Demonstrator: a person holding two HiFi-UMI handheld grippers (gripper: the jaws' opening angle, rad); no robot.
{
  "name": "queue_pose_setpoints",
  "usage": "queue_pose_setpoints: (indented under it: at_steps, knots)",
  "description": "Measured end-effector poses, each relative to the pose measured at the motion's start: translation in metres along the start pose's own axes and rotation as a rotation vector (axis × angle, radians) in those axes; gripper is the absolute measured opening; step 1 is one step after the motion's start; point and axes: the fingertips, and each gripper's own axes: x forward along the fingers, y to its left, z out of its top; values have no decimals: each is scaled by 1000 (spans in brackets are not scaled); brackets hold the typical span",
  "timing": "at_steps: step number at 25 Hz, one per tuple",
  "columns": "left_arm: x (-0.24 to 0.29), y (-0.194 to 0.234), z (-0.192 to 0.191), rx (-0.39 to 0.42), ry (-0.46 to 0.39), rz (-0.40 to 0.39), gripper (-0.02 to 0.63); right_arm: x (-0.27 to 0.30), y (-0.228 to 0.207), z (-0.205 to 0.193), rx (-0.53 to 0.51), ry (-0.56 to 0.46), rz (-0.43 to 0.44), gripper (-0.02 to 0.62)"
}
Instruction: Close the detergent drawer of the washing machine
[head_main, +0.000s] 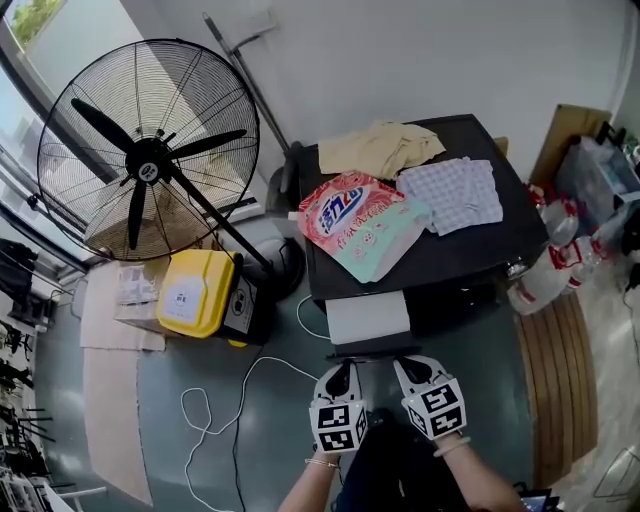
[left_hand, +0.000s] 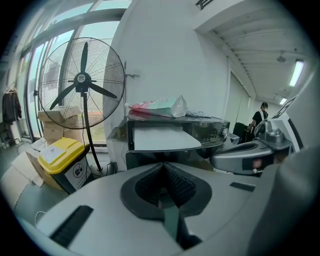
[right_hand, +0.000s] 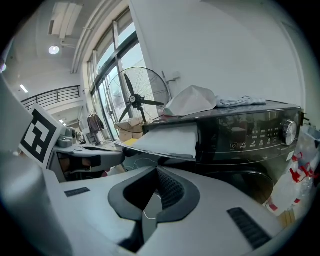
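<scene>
Looking along both tongs, I see the detergent drawer pulled out from the front of the black washing machine, directly ahead of the tips. The left tongs are pressed together with nothing between them, and so are the right tongs. The pair sit side by side, near the drawer's front edge, the left tongs in line with the drawer and the right tongs off its right corner. Beyond the drawer, on the machine's top, lie a pink-and-green detergent pouch, a checked cloth and a beige cloth. Off to the left of my left tongs stand a yellow bin and a large floor fan, with a white cable looping across the floor.
</scene>
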Motion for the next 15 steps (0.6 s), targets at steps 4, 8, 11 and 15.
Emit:
queue_pose_setpoints:
  at_steps: [4,8,11,15]
  knots:
    - [6,3,8,10,-12,-23,15,5,-4,9,15,-18,-24,25]
    - [13,6,15,12,-16,-37,15,11,-8,18,25,-26,-44,25]
    - [18,8,21,16,-18,-49,15,15,-12,23,37,-33,-62,25]
    - [24,10,26,17,-16,-60,15,19,-17,31,53,-42,-80,25]
